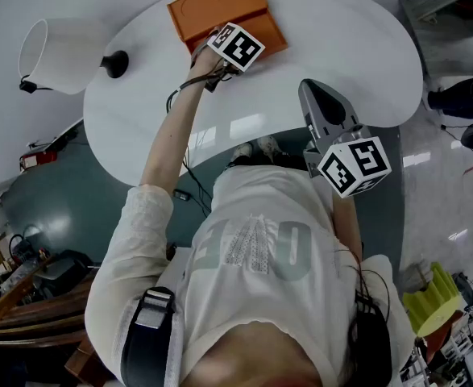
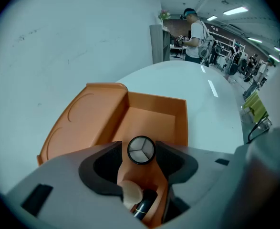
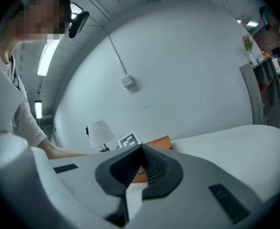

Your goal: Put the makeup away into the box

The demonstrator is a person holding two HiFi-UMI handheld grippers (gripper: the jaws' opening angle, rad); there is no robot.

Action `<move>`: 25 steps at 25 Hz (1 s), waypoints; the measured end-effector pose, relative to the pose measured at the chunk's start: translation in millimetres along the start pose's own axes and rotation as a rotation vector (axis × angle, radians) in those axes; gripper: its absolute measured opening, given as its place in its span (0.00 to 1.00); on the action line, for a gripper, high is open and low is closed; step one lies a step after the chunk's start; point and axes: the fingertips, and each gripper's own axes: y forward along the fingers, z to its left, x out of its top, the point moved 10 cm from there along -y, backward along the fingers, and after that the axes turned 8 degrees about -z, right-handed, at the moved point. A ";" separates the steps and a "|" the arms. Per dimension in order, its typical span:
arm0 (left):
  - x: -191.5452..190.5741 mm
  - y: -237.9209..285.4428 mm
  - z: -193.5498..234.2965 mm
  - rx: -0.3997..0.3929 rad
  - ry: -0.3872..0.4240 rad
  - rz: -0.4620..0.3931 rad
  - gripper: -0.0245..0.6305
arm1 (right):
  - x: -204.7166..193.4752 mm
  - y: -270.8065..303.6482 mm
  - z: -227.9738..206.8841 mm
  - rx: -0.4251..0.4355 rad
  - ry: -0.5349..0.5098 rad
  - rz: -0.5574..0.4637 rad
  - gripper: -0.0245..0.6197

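A white, rounded surface (image 1: 325, 47) is shown. An orange box (image 1: 220, 6) is set on it near the far edge with its lid laid open. A lamp (image 1: 67, 55) is stood at the left end.

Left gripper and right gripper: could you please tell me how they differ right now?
The left gripper reaches over the orange box, jaws on a round black-rimmed pot; the right gripper hovers near the person's body, jaws together, empty. The left points steeply down, the right nearly level. Both bear marker cubes.
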 end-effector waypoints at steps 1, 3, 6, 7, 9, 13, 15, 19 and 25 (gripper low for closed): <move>0.8 -2.6 -0.2 0.008 0.006 -0.006 0.37 | 0.2 -0.8 -0.1 0.002 -0.001 -0.001 0.05; 5.8 -10.9 0.3 0.030 0.002 -0.038 0.37 | 1.6 -1.8 -0.7 0.005 -0.004 -0.007 0.05; 22.7 -38.1 3.3 0.072 -0.058 -0.166 0.37 | 4.2 0.3 -0.1 0.014 -0.015 -0.017 0.05; 30.0 -50.9 4.7 0.085 -0.083 -0.224 0.37 | 5.6 2.5 1.2 0.018 -0.023 -0.019 0.05; 43.6 -80.3 7.9 0.110 -0.133 -0.354 0.37 | 10.1 9.3 5.7 0.027 -0.050 -0.026 0.05; 52.5 -145.3 7.0 0.161 -0.231 -0.612 0.36 | 23.5 28.4 21.7 0.051 -0.134 -0.042 0.05; 47.6 -178.2 2.5 0.200 -0.267 -0.713 0.30 | 32.6 40.0 33.1 0.064 -0.192 -0.055 0.05; 33.2 -248.6 -12.6 0.271 -0.306 -0.892 0.25 | 56.7 58.8 61.9 0.076 -0.323 -0.109 0.05; -1.7 -337.3 -30.7 0.466 -0.339 -1.155 0.10 | 84.0 70.2 116.2 0.031 -0.384 -0.226 0.05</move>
